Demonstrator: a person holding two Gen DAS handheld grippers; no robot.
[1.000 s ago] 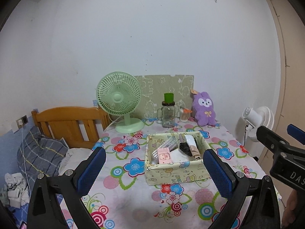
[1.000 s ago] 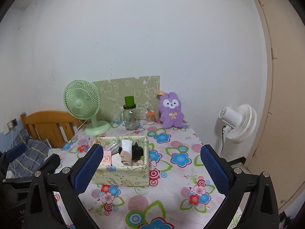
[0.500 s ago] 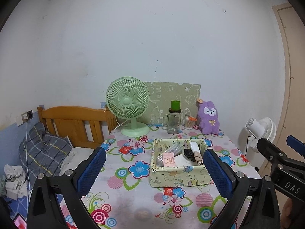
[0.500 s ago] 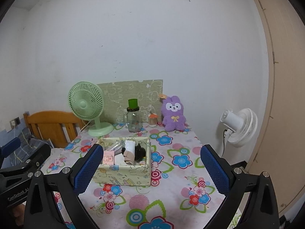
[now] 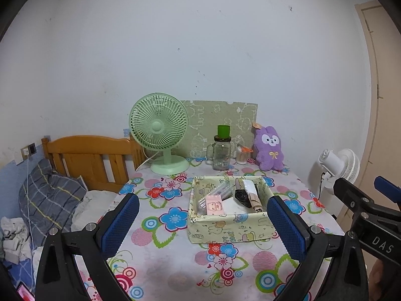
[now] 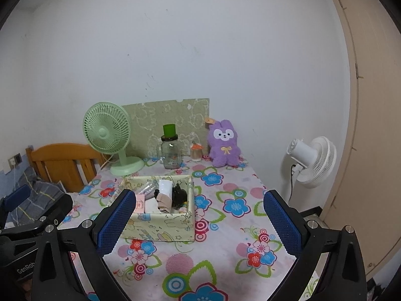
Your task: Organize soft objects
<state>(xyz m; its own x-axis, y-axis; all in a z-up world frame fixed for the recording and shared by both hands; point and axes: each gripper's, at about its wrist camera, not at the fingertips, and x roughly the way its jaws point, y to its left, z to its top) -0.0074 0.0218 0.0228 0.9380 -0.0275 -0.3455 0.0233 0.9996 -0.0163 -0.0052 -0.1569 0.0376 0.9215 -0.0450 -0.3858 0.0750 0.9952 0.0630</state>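
Both my claws, left (image 5: 201, 222) and right (image 6: 199, 219), hang wide and empty. The bunny (image 5: 269, 148) sits at the counter's (image 5: 175, 263) one o'clock; reaching it, I risk toppling the jar (image 5: 221, 154).

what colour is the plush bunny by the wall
Purple, with a white face; the plush bunny shows best in the right wrist view.

Box (image 5: 226, 228) mid-table, fan (image 5: 160, 133) behind-left, plush (image 5: 269, 148) behind-right
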